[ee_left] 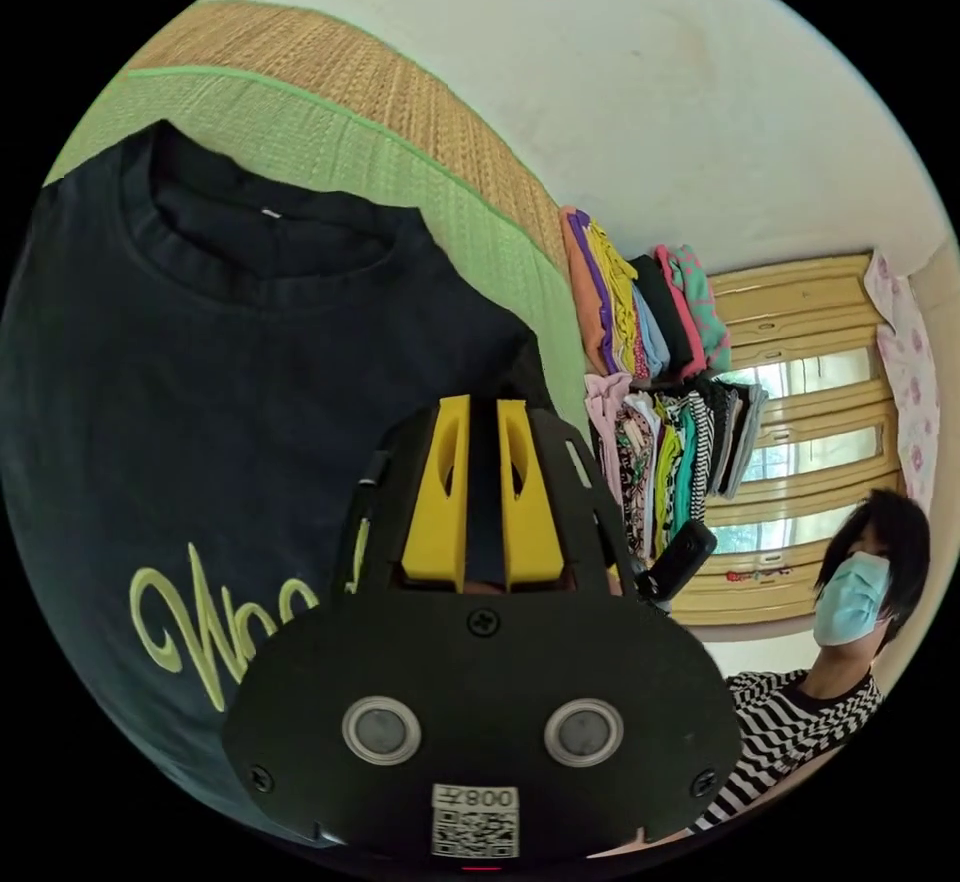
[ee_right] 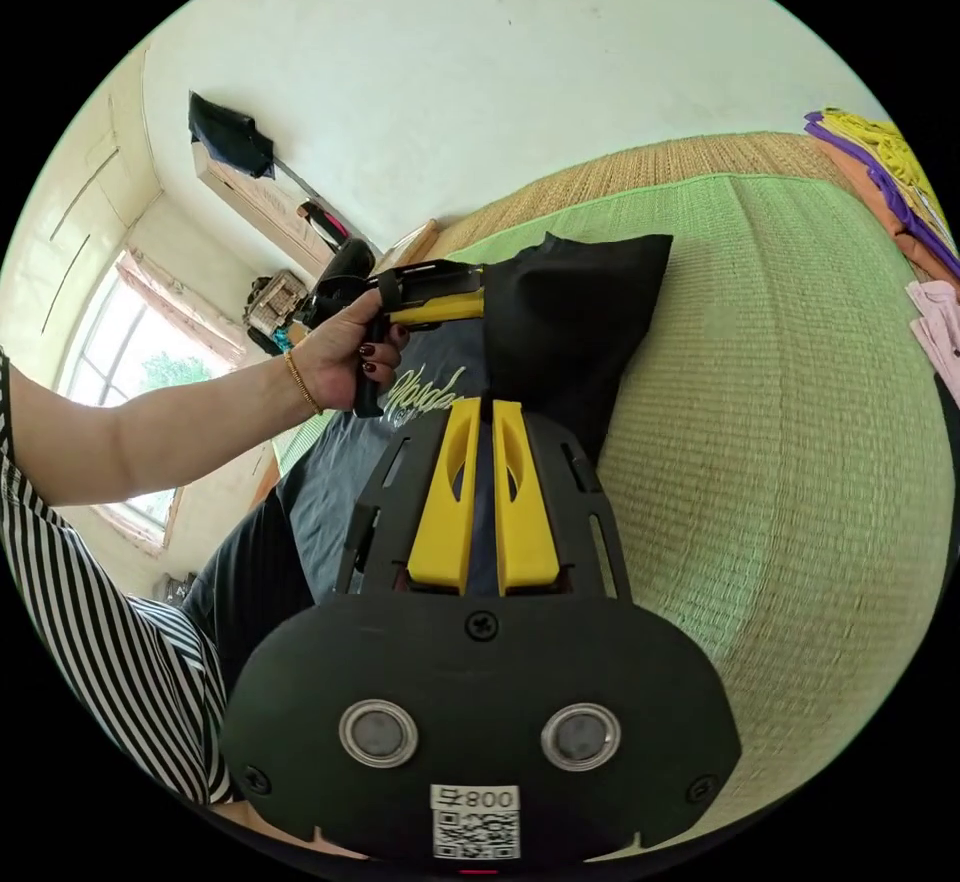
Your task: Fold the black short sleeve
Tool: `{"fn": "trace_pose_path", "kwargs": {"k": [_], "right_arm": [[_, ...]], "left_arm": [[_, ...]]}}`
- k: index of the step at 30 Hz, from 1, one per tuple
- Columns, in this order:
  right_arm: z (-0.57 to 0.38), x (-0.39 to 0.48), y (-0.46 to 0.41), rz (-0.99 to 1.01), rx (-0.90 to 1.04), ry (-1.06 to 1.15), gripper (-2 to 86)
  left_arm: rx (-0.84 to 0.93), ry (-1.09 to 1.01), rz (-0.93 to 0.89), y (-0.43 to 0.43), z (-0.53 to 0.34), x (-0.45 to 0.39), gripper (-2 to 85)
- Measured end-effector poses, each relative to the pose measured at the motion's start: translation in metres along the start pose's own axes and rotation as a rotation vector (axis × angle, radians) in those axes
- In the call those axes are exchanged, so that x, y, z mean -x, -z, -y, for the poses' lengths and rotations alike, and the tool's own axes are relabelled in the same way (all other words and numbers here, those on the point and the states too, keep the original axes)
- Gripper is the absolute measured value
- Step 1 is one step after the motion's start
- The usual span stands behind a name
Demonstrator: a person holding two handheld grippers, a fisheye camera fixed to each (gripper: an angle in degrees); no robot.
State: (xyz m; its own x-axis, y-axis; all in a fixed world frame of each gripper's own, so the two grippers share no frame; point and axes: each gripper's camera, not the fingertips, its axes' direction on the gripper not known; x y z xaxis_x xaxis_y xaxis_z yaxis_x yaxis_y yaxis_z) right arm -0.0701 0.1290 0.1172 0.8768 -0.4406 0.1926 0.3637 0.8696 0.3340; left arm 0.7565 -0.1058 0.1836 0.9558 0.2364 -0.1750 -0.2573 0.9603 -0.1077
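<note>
Left gripper (ee_left: 482, 412) and right gripper (ee_right: 478, 412): jaws pinching black short sleeve (ee_left: 200, 372), held up over green woven mat (ee_right: 790, 402). Beyond, folded clothes stack (ee_left: 660, 392), plain wall (ee_right: 520, 52), window (ee_right: 130, 362); person (ee_left: 850, 622) beside the stack.

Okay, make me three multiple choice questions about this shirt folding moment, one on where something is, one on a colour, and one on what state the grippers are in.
1. Where do the folded clothes stacks lie?
A. past the mat's far edge
B. on the shirt
C. in a basket

2. What colour is the script on the black shirt?
A. red
B. yellow-green
C. white

3. How is the right gripper set?
A. wide open
B. shut on a hanger
C. shut on the shirt

Answers: 1 A, they sit beyond the green mat. 2 B, the lettering is pale yellow-green. 3 C, dark cloth runs between its closed jaws; the left gripper does likewise.
</note>
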Motion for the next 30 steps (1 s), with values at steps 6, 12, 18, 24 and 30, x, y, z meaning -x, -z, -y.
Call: {"fn": "trace_pose_path", "kwargs": {"k": [6, 12, 18, 24, 30], "right_arm": [[0.018, -0.005, -0.021, 0.012, 0.095, 0.007, 2.0], [0.035, -0.007, -0.031, 0.050, 0.144, 0.016, 0.6], [0.051, -0.004, -0.004, 0.070, 0.057, 0.048, 0.1], [0.062, -0.027, -0.010, -0.148, 0.135, -0.093, 0.0], [0.073, -0.037, 0.004, -0.146, 0.095, -0.157, 0.0]], "left_arm": [[-0.085, -0.052, 0.025, 0.021, 0.010, -0.003, 6.5], [0.046, -0.207, 0.053, -0.008, 0.034, -0.026, 5.3], [0.179, -0.334, 0.156, -0.056, 0.061, -0.041, 3.0], [0.255, -0.368, 0.211, -0.085, 0.079, -0.037, 0.8], [0.262, -0.421, 0.229, -0.089, 0.086, -0.029, 0.2]]}}
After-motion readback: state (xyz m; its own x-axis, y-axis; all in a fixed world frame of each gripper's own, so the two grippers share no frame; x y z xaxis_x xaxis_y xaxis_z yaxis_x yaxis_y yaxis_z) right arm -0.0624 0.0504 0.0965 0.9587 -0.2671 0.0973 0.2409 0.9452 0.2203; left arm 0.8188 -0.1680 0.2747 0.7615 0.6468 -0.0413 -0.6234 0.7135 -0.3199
